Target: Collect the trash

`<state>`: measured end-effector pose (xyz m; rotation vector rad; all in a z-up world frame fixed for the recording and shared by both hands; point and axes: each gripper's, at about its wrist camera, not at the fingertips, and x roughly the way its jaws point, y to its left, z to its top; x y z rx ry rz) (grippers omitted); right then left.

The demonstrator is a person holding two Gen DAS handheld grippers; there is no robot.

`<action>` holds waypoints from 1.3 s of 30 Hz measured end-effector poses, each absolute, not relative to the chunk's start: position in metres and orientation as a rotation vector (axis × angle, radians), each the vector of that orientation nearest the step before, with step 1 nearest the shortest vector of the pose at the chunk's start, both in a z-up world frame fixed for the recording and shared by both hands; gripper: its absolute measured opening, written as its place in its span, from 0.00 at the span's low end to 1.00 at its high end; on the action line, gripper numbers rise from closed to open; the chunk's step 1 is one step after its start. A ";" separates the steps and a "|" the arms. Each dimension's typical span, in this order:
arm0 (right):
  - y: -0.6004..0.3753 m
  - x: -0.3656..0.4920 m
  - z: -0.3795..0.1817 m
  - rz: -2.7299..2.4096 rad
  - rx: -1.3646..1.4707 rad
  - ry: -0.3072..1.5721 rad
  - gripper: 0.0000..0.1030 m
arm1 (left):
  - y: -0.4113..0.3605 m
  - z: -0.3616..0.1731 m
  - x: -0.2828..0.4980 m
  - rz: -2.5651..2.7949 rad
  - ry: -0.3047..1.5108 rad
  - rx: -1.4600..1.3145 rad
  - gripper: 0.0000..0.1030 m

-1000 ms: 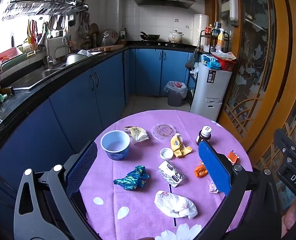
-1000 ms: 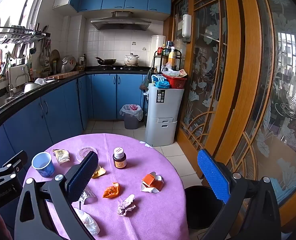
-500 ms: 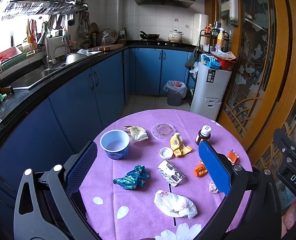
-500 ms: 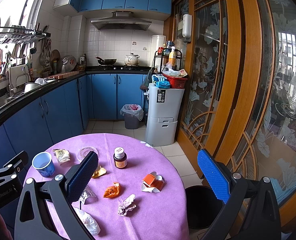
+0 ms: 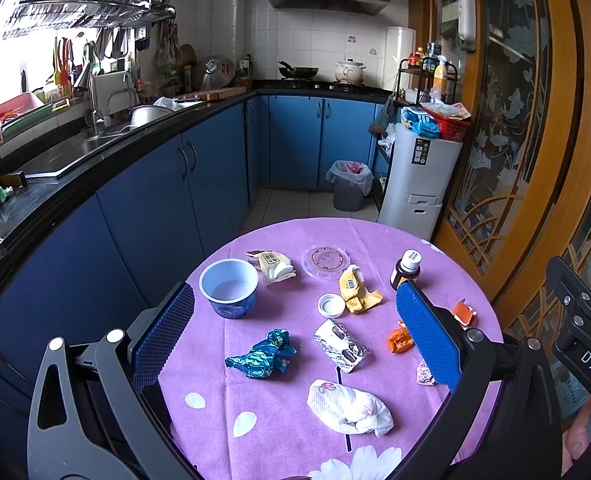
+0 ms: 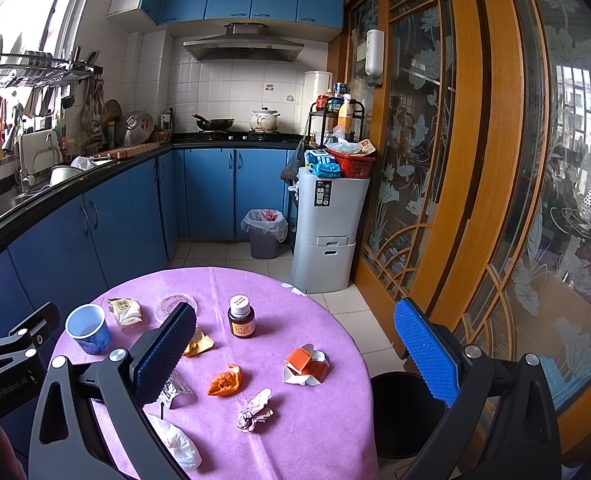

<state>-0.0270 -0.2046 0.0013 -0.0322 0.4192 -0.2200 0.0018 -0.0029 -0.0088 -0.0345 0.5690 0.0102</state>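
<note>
Trash litters the round purple table [image 5: 295, 408]: a blue foil wrapper [image 5: 261, 356] lies just nearer the camera than the blue cup [image 5: 229, 288], w/ a silver packet [image 5: 341, 345], white cap [image 5: 330, 305] and yellow wrapper [image 5: 355, 290] to the cup's right, and a crumpled tissue [image 5: 349, 407] nearer still. Orange peel [image 6: 224, 380], an orange carton [image 6: 306, 364] and a brown bottle [image 6: 241, 317] sit further right of the cup. Left gripper [image 5: 295, 332] and right gripper [image 6: 293, 356] both hover above the table, jaws spread wide & holding nothing; a black bin [image 6: 405, 412] stands on the floor past the table's right edge.

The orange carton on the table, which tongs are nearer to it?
Right. The right tongs hang almost over the orange carton; the left tongs hover farther left, above the blue wrapper.
</note>
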 end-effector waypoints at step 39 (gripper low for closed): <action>-0.203 -0.026 0.001 -0.219 -0.038 0.421 0.94 | -0.003 -0.004 -0.001 0.003 0.570 -0.036 0.97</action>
